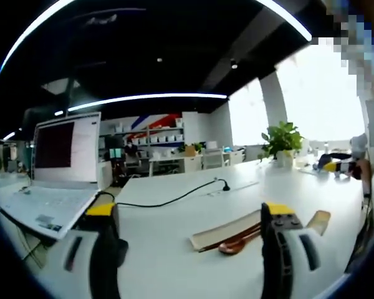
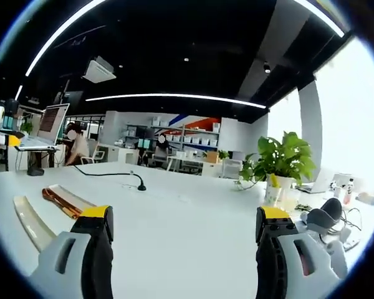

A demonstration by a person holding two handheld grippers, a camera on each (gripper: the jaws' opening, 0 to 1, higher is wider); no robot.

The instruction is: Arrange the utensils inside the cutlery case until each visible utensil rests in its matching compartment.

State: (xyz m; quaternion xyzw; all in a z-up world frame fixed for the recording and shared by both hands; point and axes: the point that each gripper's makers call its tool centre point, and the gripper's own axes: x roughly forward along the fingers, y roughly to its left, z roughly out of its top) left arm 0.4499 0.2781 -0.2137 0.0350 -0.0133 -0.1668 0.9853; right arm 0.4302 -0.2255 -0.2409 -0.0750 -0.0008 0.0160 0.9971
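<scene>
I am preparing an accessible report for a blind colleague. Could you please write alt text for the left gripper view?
The left gripper, jaws open and holding nothing, hovers over a white table just short of a flat cutlery case with brown wooden utensils lying on it. An open laptop stands at left, a black cable crosses the table, and a potted plant sits near bright windows.

A white counter [image 1: 174, 230] carries an open laptop [image 1: 56, 168] at its left edge, with a black cable [image 1: 174, 198] trailing across the top. A potted plant [image 2: 279, 163] stands further back, beside bright windows [image 1: 318, 99]. Shelves [image 2: 187, 140] line the far wall.
</scene>
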